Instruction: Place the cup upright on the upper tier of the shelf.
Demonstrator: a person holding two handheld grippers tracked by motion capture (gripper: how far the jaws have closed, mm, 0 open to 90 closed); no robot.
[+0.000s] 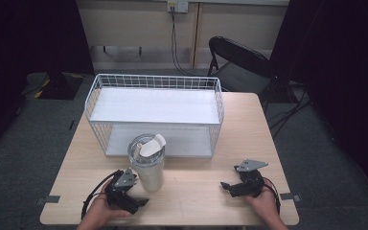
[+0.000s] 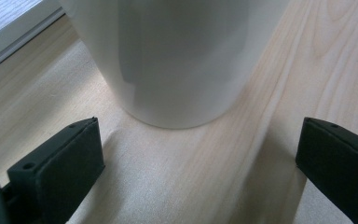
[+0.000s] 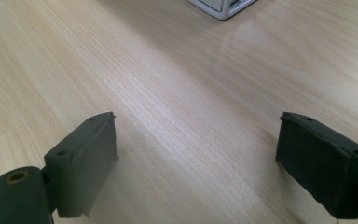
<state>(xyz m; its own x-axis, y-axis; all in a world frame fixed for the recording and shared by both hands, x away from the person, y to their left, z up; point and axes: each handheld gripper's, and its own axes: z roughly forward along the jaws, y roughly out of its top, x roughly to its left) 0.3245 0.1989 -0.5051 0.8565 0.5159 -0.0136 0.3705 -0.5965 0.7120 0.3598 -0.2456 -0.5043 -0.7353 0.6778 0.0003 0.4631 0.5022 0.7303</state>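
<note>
I see a cream-white plastic tumbler with a clear lid and flip-up spout (image 1: 149, 163) standing upright on the pale wooden tabletop (image 1: 196, 191), just in front of the white wire two-tier basket shelf (image 1: 154, 112) that sits at the far half of the tabletop. My left claw (image 1: 133, 194) rests low at the near left edge, just beside the tumbler's base and toward its near-left side. In the left gripper view its two black jaws stand wide apart with the tumbler's rounded base (image 2: 177, 60) ahead of them, not between the pads and not touched by either. My right claw (image 1: 229, 187) sits at the near right of the tabletop, well apart from the tumbler, pointing leftward across the bare wood. In the right gripper view its jaws are also spread wide with nothing between them, and a white corner of the shelf (image 3: 221, 8) shows at the top edge. Behind the tabletop I see a black folding chair (image 1: 239, 62).
</note>
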